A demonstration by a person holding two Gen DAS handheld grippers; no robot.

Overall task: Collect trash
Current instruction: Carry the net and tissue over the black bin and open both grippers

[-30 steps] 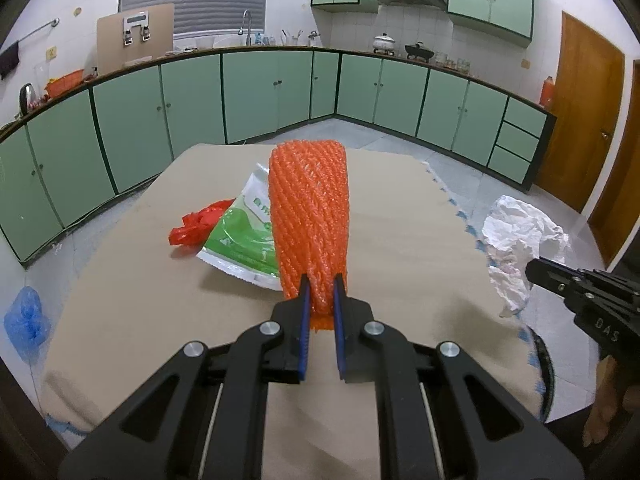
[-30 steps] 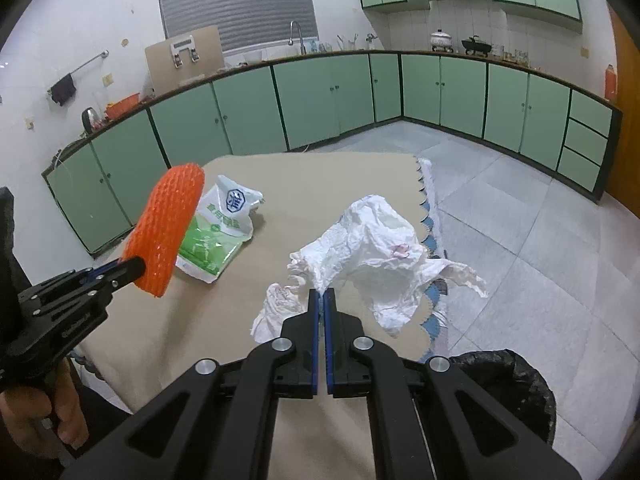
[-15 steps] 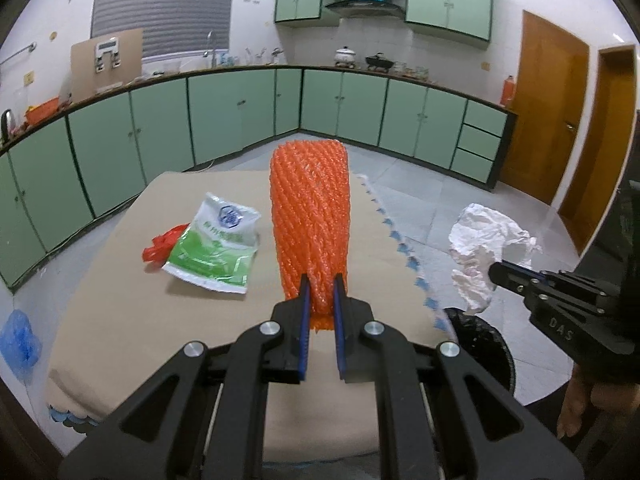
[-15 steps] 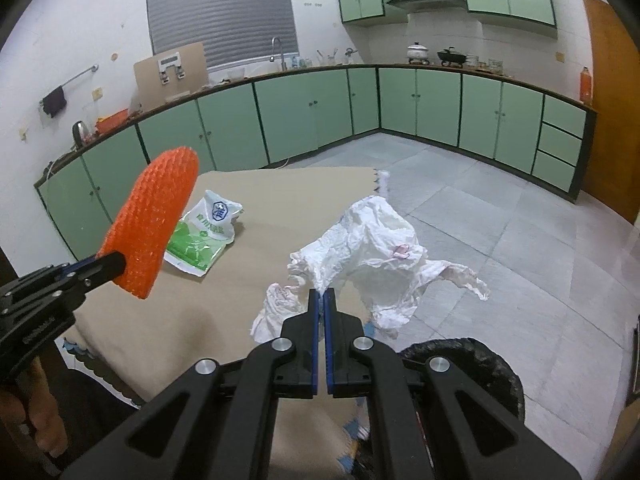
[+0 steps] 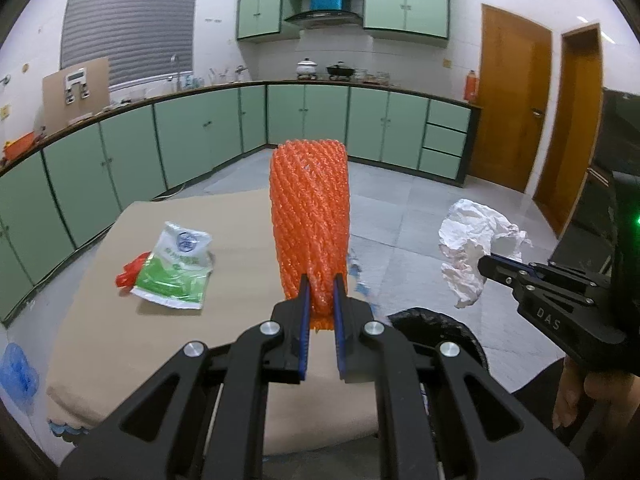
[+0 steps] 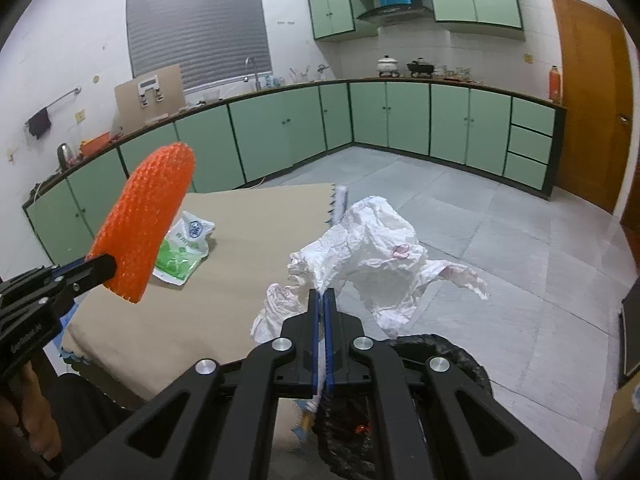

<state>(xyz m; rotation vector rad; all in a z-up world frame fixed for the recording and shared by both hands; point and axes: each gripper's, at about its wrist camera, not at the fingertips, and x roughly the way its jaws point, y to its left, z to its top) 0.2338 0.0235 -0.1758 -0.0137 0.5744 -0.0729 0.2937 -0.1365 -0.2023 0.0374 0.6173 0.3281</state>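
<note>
My left gripper is shut on the lower end of an orange foam net sleeve, which stands up from the jaws above the table's near right edge. In the right wrist view the same orange sleeve shows at the left. My right gripper is shut on a crumpled white paper wrap, held in the air over the rim of a black-lined trash bin. The left wrist view shows the white paper and the bin to the right. A green and white bag and a red wrapper lie on the table.
The table has a beige cloth with a scalloped blue edge. Green cabinets run along the walls, wooden doors stand at the right. A blue bag lies on the floor left of the table. A hand holds the right gripper.
Both grippers have moved right and up, away from over the table toward the bin, each keeping its load. The bin has come into view beneath them.
</note>
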